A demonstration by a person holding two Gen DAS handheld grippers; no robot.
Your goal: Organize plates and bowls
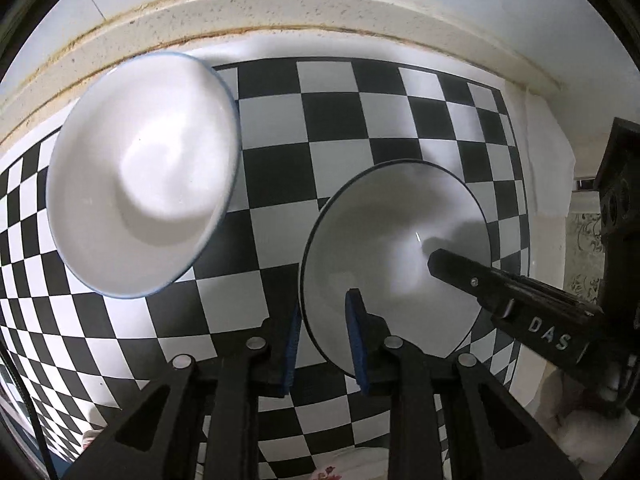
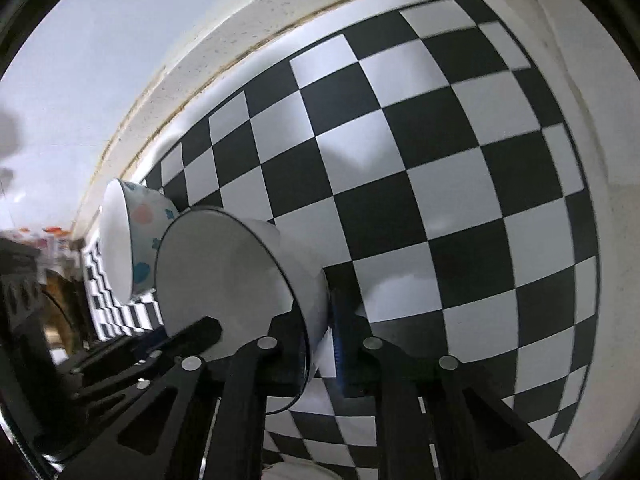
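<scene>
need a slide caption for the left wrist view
Left tool clamps the rim of a black-rimmed white bowl on a checkered mat, beside a blue-rimmed bowl.

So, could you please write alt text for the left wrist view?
The left tongs are shut on the near rim of a dark-rimmed white bowl over a black-and-white checkered mat, with the right tongs reaching into it. A blue-rimmed white bowl sits to the left.

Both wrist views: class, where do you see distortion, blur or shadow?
Left wrist view: the checkered mat bows outward, and the right gripper shadows the black-rimmed bowl. Right wrist view: the left edge is blurred, squares bulge, and the patterned bowl looks soft.
</scene>
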